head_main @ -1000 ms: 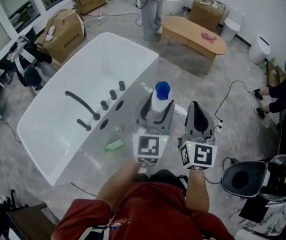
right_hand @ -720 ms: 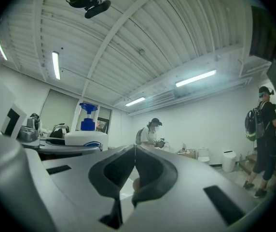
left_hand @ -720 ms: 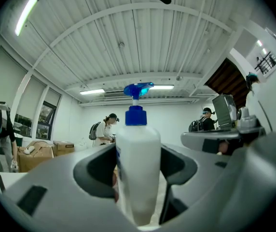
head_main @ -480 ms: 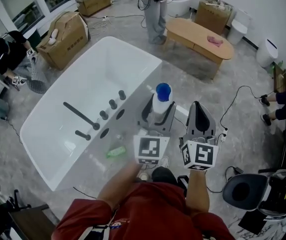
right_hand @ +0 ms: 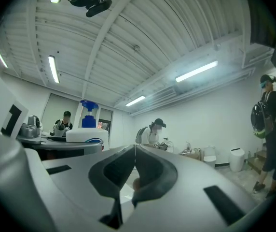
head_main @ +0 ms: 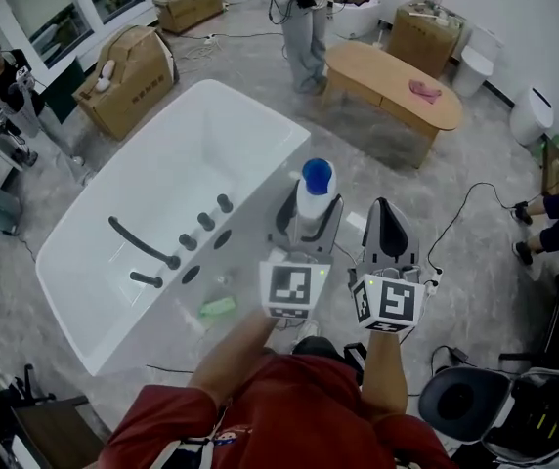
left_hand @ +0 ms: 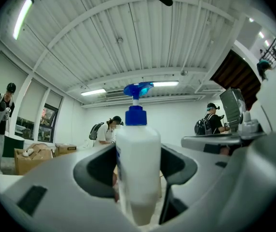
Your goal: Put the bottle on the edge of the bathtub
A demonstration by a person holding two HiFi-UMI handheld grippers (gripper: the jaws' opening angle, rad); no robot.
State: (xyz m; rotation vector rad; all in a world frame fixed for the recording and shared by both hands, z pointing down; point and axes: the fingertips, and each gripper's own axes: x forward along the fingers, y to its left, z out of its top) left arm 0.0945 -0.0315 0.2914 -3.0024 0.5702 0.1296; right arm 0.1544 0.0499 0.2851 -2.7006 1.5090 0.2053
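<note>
Editor: Bathtub (head_main: pixel 245 252) at left. Is the bottle on its edge yet?

Photographer: No. The bottle (head_main: pixel 316 189) is carried upright, clamped in the left gripper (head_main: pixel 304 225), near the tub's right rim. Holding it upright probably keeps its base ready to set down.

Editor: And the right gripper (head_main: pixel 385 213)?

Photographer: Its jaws are together on nothing, alongside the left one. It looks idle, since one gripper is enough for this bottle.

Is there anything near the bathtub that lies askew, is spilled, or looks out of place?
One thing: a small green item lies flat on the bathtub edge near the taps. It is too small to identify. The bottle stands upright in the left tongs. I see no spill.
</note>
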